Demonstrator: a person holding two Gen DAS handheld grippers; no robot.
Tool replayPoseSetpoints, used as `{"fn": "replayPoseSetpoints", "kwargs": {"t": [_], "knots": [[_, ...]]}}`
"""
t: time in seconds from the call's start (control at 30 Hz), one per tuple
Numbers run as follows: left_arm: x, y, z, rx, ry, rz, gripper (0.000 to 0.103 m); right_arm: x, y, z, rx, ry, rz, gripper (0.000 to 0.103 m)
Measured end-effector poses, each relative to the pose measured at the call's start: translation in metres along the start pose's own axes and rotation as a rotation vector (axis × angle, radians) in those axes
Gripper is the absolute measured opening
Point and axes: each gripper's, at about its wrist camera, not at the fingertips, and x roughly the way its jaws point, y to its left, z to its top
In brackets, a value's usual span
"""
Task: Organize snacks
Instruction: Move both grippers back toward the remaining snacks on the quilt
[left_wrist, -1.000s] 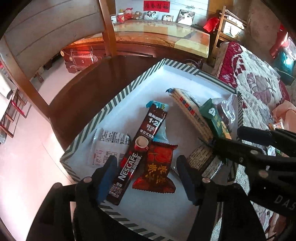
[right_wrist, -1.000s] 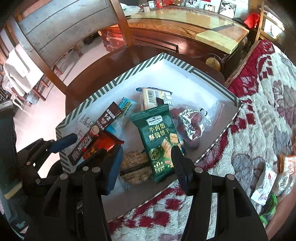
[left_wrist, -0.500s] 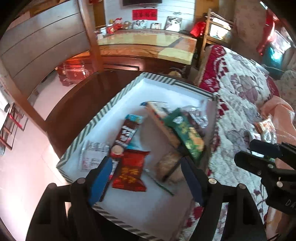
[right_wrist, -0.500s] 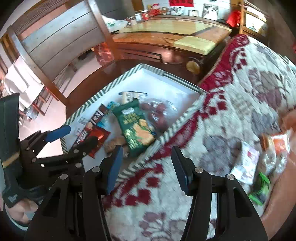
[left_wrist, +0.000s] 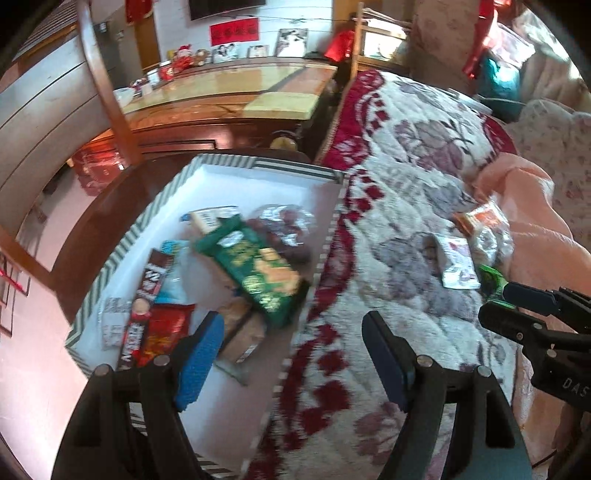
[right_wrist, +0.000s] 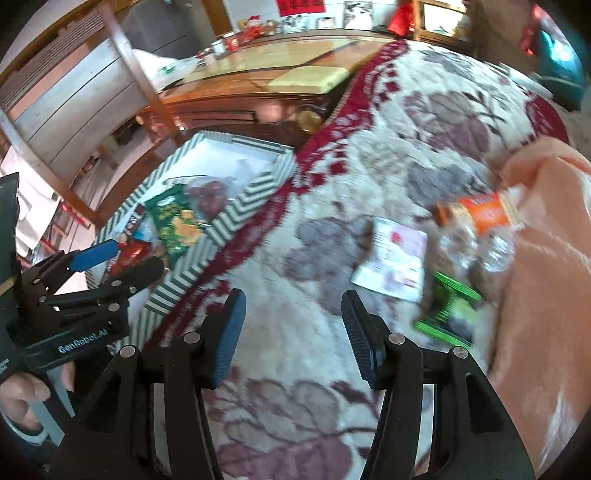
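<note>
A green-and-white striped box (left_wrist: 258, 162) holds a green biscuit pack (left_wrist: 258, 269), a Nescafe stick (left_wrist: 147, 291), a red candy packet (left_wrist: 166, 332) and a clear bag of red dates (left_wrist: 284, 229). My left gripper (left_wrist: 291, 343) hangs open and empty over the box's right rim. My right gripper (right_wrist: 293, 306) is open and empty above the quilt. To its right lie loose snacks: a white packet (right_wrist: 395, 258), a green packet (right_wrist: 447, 314) and an orange-labelled clear bag (right_wrist: 484, 214). The box (right_wrist: 229, 218) is to its left.
A red-and-white floral quilt (left_wrist: 406, 184) covers the surface right of the box. A peach blanket (right_wrist: 546, 258) is bunched at the far right. A wooden chair back (left_wrist: 107, 92) and a long wooden cabinet (left_wrist: 221, 96) stand behind the box.
Both grippers swung right, away from the box's contents. The right one now hangs over the quilt near the loose snacks. The left jaws stand slightly wider.
</note>
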Motion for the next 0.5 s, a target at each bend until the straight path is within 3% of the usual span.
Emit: {"fn": "replayPoseSetpoints", "kwargs": {"t": [0.27,0.5], "knots": [[0.010,-0.043,0.007,0.062,0.036,-0.061,0.079,-0.007,-0.058,-0.025,0.111,0.013,-0.054,0.054],[0.024,-0.079,0.022,0.096,0.057,-0.094,0.079,-0.008,-0.085,-0.034,0.166,0.018,-0.062,0.054]]}}
